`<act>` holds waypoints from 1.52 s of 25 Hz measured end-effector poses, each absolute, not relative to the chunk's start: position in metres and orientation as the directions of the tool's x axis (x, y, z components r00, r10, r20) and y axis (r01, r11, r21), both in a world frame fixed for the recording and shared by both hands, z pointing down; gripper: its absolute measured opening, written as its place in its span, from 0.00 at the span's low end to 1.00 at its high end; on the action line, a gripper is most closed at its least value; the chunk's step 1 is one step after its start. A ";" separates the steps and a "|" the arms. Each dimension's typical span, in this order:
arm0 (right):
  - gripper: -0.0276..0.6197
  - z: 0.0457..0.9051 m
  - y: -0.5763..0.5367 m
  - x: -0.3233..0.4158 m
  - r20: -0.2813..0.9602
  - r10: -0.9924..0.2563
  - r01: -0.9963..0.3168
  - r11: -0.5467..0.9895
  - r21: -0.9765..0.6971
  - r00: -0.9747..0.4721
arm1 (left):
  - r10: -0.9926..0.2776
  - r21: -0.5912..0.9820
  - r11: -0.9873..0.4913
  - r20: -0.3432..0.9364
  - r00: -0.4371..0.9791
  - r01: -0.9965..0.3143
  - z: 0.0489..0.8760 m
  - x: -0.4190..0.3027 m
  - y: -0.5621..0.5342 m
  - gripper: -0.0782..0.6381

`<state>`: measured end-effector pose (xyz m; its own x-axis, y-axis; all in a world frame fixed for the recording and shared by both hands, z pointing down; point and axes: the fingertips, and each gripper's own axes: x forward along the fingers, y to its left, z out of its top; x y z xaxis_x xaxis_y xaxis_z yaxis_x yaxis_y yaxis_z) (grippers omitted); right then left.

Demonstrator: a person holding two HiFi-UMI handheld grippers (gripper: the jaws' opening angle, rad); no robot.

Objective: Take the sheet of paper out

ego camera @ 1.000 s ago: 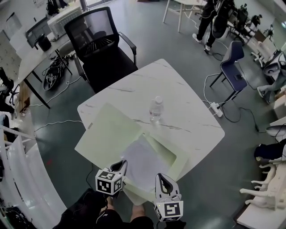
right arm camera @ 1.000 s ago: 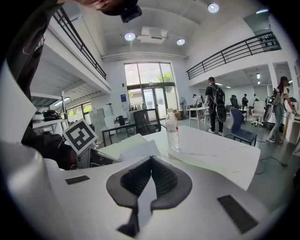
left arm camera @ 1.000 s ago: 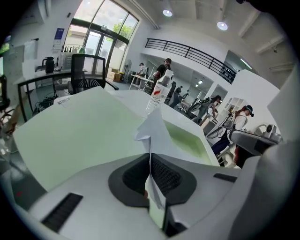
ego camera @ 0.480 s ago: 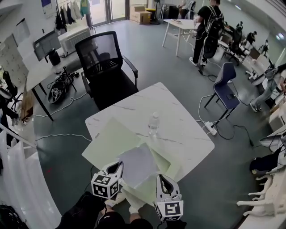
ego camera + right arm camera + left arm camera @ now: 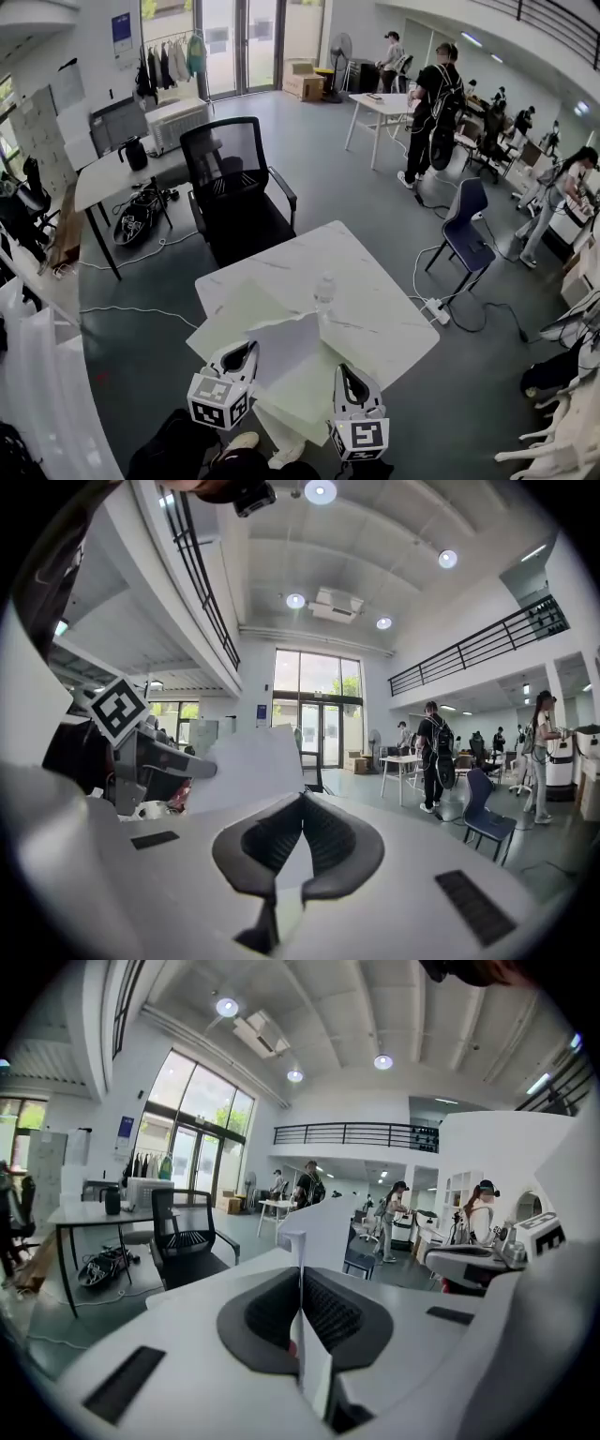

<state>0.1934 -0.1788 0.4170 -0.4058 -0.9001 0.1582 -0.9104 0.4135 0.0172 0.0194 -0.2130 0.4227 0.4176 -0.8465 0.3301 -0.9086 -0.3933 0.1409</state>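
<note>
In the head view, a white sheet of paper (image 5: 284,343) sticks out of a pale green folder (image 5: 305,386) above the near edge of the white marble table (image 5: 375,323). My left gripper (image 5: 240,355) is shut on the sheet's left edge. The left gripper view shows the thin sheet (image 5: 330,1232) edge-on between the closed jaws of that gripper (image 5: 300,1283). My right gripper (image 5: 348,380) is shut on the folder's near edge, and a pale strip of folder (image 5: 291,869) runs through its closed jaws (image 5: 302,803). The right gripper view also shows the sheet (image 5: 248,766) and the left gripper (image 5: 141,761).
A clear water bottle (image 5: 324,291) stands on the table just beyond the folder. A black office chair (image 5: 234,192) is at the table's far side and a blue chair (image 5: 466,230) to the right. People stand by a far table (image 5: 384,103). Cables lie on the floor.
Both grippers have risen, lifting the sheet and folder off the table. The sheet has come further out of the folder to the upper left. The head view has tilted up.
</note>
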 end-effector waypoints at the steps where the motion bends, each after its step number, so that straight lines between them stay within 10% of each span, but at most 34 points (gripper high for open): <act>1: 0.07 0.412 -0.178 0.194 0.147 -0.903 -0.911 0.411 0.019 -0.404 | -0.854 0.130 -0.396 0.311 0.417 -0.909 0.412 0.019 -0.208 0.15; 38: 0.07 0.382 -0.122 0.175 0.079 -0.896 -0.895 0.442 0.060 -0.437 | -0.907 0.016 -0.376 0.195 0.372 -0.926 0.367 0.001 -0.127 0.15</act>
